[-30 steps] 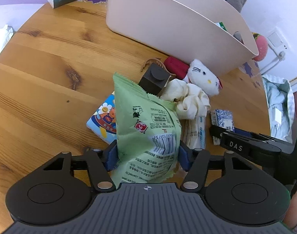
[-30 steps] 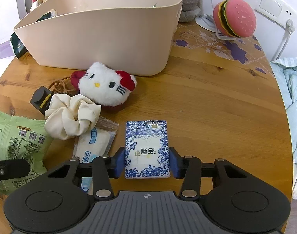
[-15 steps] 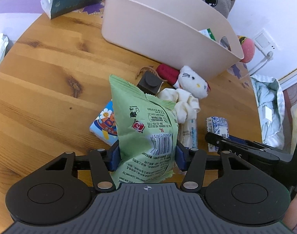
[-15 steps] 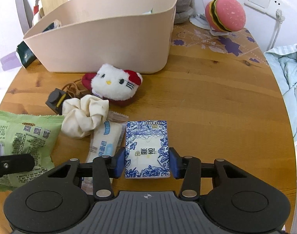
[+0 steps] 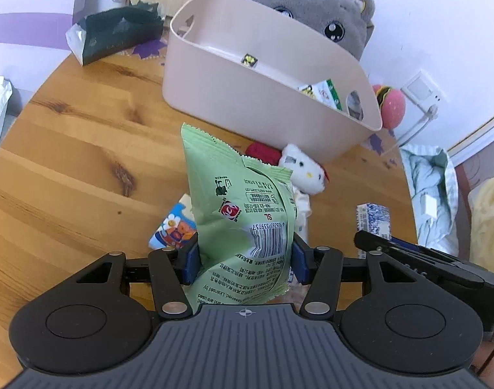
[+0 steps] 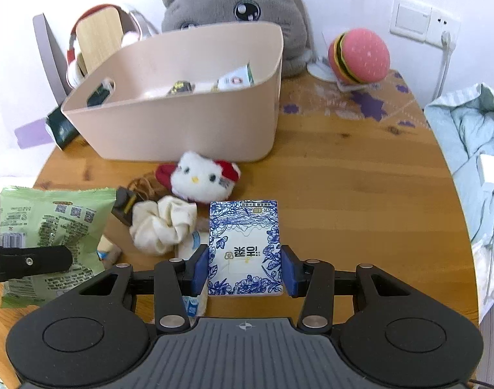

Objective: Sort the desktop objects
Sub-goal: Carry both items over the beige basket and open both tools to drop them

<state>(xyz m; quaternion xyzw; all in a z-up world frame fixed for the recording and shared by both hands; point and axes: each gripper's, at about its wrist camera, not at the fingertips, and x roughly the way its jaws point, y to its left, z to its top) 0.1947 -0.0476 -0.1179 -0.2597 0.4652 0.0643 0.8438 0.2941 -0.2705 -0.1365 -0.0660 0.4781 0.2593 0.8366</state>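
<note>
My left gripper (image 5: 245,259) is shut on a green snack bag (image 5: 237,207), held up above the round wooden table (image 5: 68,162); the bag also shows at the left of the right wrist view (image 6: 49,227). My right gripper (image 6: 245,270) is shut on a blue-and-white tissue pack (image 6: 245,246), lifted off the table. The beige storage bin (image 6: 182,129) stands behind, holding a few small packets. A white cat plush with a red bow (image 6: 201,175), a cream scrunchie (image 6: 162,223) and a dark small block (image 6: 123,206) lie on the table in front of the bin.
A colourful cartoon pack (image 5: 174,230) lies under the green bag. A grey plush cat (image 6: 234,9), a burger-shaped toy (image 6: 360,55), a dark green tissue pack (image 5: 117,32) and headphones stand behind the bin. Light blue bedding (image 6: 473,149) lies off the table's right edge.
Both grippers have risen with their loads; the table and bin look farther away, and more of the bin's inside shows. The tissue pack has left the tabletop.
</note>
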